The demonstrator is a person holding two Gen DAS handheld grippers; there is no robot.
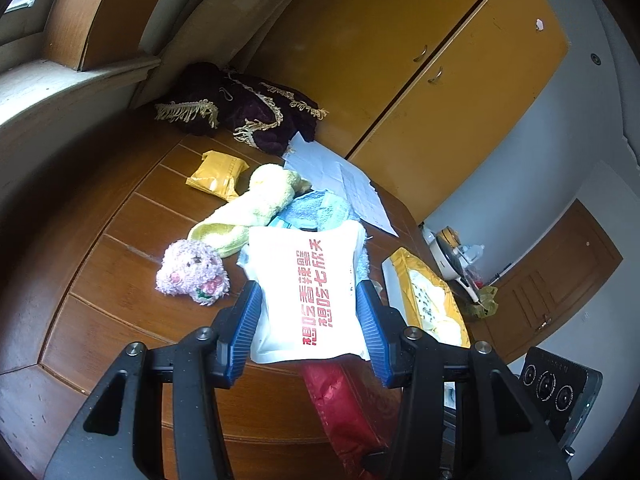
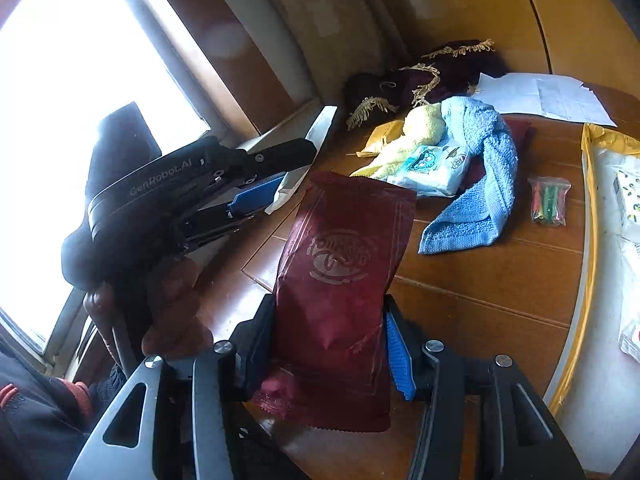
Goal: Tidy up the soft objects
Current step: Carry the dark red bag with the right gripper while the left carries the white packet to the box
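Note:
My left gripper [image 1: 307,294] is shut on a white soft packet [image 1: 308,292] with red lettering, held above the wooden table [image 1: 120,280]. My right gripper [image 2: 328,320] is shut on a dark red pouch [image 2: 344,280], also seen low in the left wrist view as a red pouch [image 1: 344,400]. On the table lie a pink plush toy [image 1: 192,268], a yellow towel [image 1: 252,208], a blue towel [image 2: 480,184] and a small tissue pack [image 2: 428,168]. The left gripper body [image 2: 200,192] shows at the left in the right wrist view.
A fringed dark purple cloth [image 1: 240,112] lies at the table's far edge beside papers [image 1: 348,184]. A yellow packet [image 1: 218,174], a small bag of coloured sticks [image 2: 549,200] and a yellow-rimmed tray [image 2: 588,208] sit on the table. Yellow cabinet doors [image 1: 420,60] stand behind.

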